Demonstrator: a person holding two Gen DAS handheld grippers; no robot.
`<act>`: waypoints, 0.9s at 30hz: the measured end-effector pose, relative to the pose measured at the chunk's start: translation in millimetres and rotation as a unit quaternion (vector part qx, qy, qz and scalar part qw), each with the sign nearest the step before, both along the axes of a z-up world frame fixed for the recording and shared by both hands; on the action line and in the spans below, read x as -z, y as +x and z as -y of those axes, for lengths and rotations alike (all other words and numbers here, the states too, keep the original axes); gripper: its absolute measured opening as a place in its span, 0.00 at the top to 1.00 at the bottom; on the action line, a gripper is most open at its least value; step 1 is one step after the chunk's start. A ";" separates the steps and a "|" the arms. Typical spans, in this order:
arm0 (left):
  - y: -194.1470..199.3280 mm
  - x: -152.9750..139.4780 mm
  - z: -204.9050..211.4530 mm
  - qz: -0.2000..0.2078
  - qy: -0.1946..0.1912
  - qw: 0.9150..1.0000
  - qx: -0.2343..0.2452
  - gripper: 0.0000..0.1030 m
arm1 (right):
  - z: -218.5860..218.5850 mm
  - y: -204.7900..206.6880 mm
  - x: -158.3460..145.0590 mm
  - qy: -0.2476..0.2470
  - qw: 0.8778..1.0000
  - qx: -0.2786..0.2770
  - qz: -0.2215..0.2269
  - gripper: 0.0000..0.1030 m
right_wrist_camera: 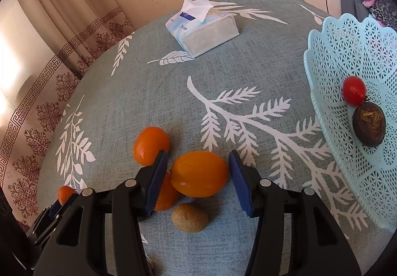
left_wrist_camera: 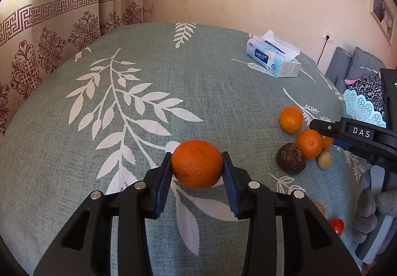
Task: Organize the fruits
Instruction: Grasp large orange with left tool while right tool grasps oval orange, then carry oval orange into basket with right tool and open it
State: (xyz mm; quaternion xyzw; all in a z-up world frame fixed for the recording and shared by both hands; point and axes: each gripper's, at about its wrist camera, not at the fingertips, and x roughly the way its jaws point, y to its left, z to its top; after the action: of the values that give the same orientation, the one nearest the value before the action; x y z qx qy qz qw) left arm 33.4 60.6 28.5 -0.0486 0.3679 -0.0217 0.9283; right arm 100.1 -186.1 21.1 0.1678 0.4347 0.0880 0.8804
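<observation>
My left gripper is shut on a large orange, held just above the leaf-print tablecloth. My right gripper has its blue pads against both sides of a small oval orange lying in a cluster of fruit. Beside it lie two more small oranges and a beige round fruit. In the left wrist view the right gripper reaches in from the right, next to a dark brown fruit. A light blue basket holds a red tomato and a dark fruit.
A tissue pack lies at the far side of the table. A red tomato sits near the front right edge. A grey-gloved hand holds the right gripper. Curtains hang to the left and grey cushions lie beyond the table.
</observation>
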 end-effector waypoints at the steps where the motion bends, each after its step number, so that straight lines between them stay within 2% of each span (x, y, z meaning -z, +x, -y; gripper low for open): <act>1: -0.3 0.2 0.0 0.000 0.000 1.000 0.000 0.62 | -0.2 0.7 0.3 0.000 1.000 -0.001 -0.003 0.55; 7: -0.7 0.2 -0.6 0.001 -0.001 1.000 -0.002 0.62 | -0.2 -3.6 -3.5 0.006 1.000 -0.007 0.000 0.55; 10: -0.8 0.1 -0.8 0.002 0.000 1.000 -0.002 0.62 | 0.9 -11.8 -13.3 0.007 1.000 -0.009 0.016 0.55; 19: -1.6 -0.7 0.6 0.006 0.004 1.000 -0.004 0.62 | 10.7 -42.0 -53.0 -0.037 0.995 0.005 0.091 0.55; 27: -5.1 -4.6 7.3 0.014 0.018 1.000 -0.004 0.62 | 52.4 -72.0 -71.8 -0.086 0.986 0.057 0.131 0.55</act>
State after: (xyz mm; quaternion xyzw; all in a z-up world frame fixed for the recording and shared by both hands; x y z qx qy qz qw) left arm 28.3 53.3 33.1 -0.0327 0.3553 -0.0122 0.9341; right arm 28.0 -238.5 93.0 0.1030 0.3111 0.0215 0.9445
